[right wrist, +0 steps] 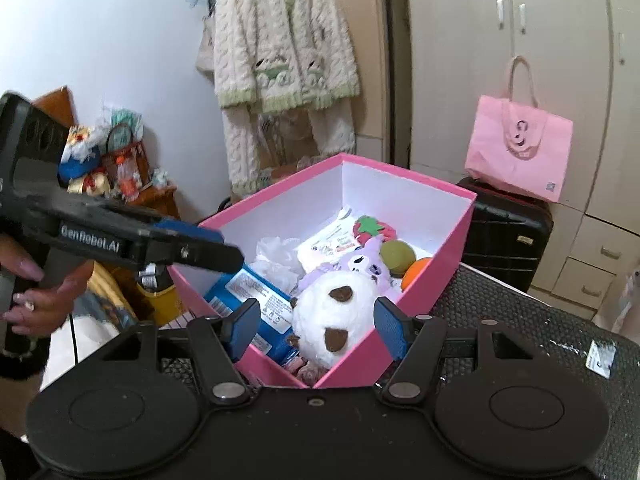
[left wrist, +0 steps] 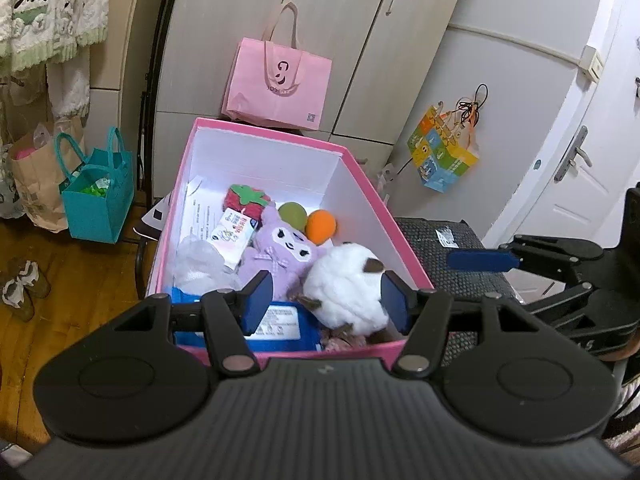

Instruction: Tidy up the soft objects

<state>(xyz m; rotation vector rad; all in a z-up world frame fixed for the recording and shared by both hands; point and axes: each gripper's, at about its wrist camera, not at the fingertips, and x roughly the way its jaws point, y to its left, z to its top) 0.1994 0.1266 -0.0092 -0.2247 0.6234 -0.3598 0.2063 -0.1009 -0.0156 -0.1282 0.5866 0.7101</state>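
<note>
A pink box [left wrist: 276, 136] with white inside walls holds a white plush with brown patches [left wrist: 344, 280], a purple plush [left wrist: 280, 248], a strawberry plush [left wrist: 246, 200], a green ball [left wrist: 292, 216], an orange ball [left wrist: 320, 226] and a blue package [left wrist: 280, 320]. My left gripper [left wrist: 326, 300] hovers open over the box's near edge, nothing between its pads. In the right wrist view my right gripper [right wrist: 316, 328] stands open above the box's near corner, over the white plush [right wrist: 332, 312]. The left gripper's fingers [right wrist: 192, 234] reach in from the left, held by a hand [right wrist: 36, 300].
The box rests on a black textured surface [right wrist: 520, 320]. Behind it a pink tote bag [right wrist: 520, 148] sits on a black suitcase [right wrist: 508, 236] against cupboards. A teal bag [left wrist: 100, 196] and shoes lie on the wooden floor at left. A white cardigan [right wrist: 284, 60] hangs on the wall.
</note>
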